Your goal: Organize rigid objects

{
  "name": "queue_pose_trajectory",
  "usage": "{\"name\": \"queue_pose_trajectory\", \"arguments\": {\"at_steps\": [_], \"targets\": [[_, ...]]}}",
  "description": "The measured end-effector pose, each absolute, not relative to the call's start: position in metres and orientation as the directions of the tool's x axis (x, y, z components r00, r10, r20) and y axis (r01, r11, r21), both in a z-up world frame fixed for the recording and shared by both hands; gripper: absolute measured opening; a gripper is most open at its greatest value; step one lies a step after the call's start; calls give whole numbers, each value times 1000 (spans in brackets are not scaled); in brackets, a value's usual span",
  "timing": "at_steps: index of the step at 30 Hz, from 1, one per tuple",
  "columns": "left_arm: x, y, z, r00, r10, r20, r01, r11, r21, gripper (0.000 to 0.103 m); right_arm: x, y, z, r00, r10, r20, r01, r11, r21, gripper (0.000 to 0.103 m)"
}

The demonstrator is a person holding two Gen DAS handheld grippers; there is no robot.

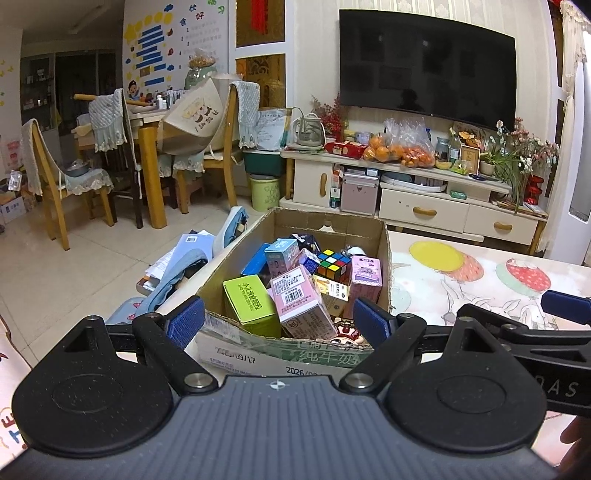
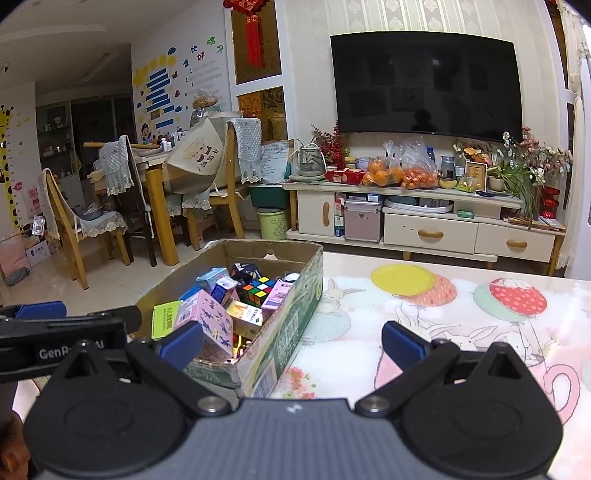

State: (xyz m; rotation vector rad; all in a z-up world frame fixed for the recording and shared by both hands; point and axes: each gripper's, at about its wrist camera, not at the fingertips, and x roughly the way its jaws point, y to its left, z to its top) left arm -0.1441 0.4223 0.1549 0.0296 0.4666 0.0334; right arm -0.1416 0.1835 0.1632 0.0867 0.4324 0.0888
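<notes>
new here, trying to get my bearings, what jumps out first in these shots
An open cardboard box crammed with small colourful boxes and a puzzle cube sits at the left end of a table with a balloon-and-rabbit cover. Both grippers, left and right, are open and empty near it. Behind, a big dark TV hangs on the wall.

This is a lived-in home, a combined living and dining room. A large black flat-screen television (image 2: 424,83) hangs on striped wallpaper above a low cream TV cabinet with wooden drawer pulls (image 2: 424,225), its top crowded with clear bags of oranges (image 2: 400,173), a glass kettle (image 2: 309,159) and potted flowers. To the left stand a wooden dining table (image 1: 155,122) and wooden chairs with lace covers (image 1: 55,173) — a child's colourful wall chart (image 2: 166,88) behind them. A red Chinese knot ornament (image 2: 254,33) hangs by the partition, and the floor is pale tile (image 1: 74,266).
</notes>
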Motion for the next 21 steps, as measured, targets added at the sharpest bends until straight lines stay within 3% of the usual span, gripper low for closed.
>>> {"name": "queue_pose_trajectory", "arguments": {"at_steps": [21], "targets": [[-149,415,153,889,77,-452,-50,996,70,103,-135,185,151,899,106,-424,-68,992,103,102]]}}
